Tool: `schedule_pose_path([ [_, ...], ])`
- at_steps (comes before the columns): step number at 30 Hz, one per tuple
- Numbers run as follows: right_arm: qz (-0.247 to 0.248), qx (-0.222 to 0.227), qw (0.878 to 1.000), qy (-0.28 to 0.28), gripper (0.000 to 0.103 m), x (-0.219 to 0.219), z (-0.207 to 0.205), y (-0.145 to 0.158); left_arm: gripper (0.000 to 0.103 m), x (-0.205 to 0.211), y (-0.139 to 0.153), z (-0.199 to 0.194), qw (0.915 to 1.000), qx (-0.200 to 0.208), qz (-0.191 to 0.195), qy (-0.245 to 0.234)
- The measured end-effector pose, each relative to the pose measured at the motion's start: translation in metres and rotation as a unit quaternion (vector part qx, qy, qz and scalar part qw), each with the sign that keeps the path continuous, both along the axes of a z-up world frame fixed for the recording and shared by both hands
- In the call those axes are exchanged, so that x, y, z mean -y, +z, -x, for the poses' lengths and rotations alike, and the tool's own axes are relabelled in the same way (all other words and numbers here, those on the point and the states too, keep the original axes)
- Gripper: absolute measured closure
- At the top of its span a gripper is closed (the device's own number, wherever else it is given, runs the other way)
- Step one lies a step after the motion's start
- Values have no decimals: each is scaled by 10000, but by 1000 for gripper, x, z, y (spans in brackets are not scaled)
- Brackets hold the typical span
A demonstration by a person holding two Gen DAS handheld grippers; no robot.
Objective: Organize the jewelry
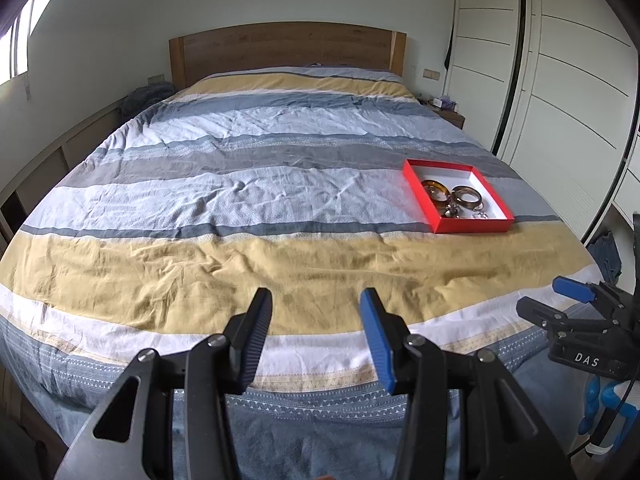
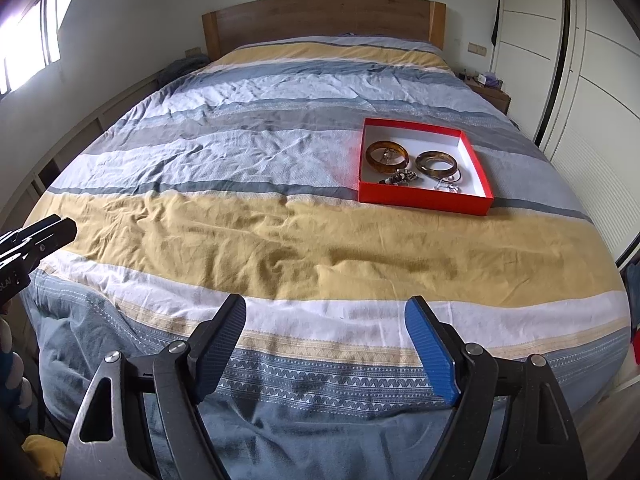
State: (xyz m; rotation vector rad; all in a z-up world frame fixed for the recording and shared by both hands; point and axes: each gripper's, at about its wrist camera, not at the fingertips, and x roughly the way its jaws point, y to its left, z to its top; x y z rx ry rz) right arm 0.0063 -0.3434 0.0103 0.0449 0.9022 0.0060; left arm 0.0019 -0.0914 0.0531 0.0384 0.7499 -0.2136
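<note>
A shallow red box (image 2: 424,199) with a white inside lies on the right side of the bed (image 2: 260,240). In it are an amber bangle (image 2: 386,156), a brown bangle (image 2: 436,165) and several small silvery pieces (image 2: 404,178). The same red box (image 1: 472,225) shows in the left wrist view with the bangles (image 1: 466,196) inside. My left gripper (image 1: 316,300) hangs open over the foot of the bed, nothing between its fingers. My right gripper (image 2: 326,308) is open too, well short of the box, and empty. The right gripper (image 1: 560,296) also appears at the right edge of the left wrist view.
A striped blue, white and yellow duvet covers the bed. A wooden headboard (image 2: 324,20) stands at the far end. White wardrobe doors (image 2: 592,80) line the right wall, with a small nightstand (image 2: 490,94) beside them. A window (image 2: 28,40) is at the left.
</note>
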Motion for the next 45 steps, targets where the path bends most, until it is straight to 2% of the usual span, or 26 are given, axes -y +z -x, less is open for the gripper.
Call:
schedule_pose_path([
  [1, -2, -5, 10000, 2, 14, 0, 0, -1, 59, 0, -1, -1, 10000, -13, 2, -5],
  [7, -9, -7, 10000, 10, 0, -1, -3, -5, 59, 2, -6, -3, 10000, -75, -28, -33],
  [27, -36, -142, 9999, -34, 0, 2, -9, -20, 59, 2, -17, -9, 9998, -194, -36, 0],
  [45, 10, -118, 9998, -159, 0, 8, -8, -21, 59, -4, -23, -12, 9997, -237, -28, 63],
])
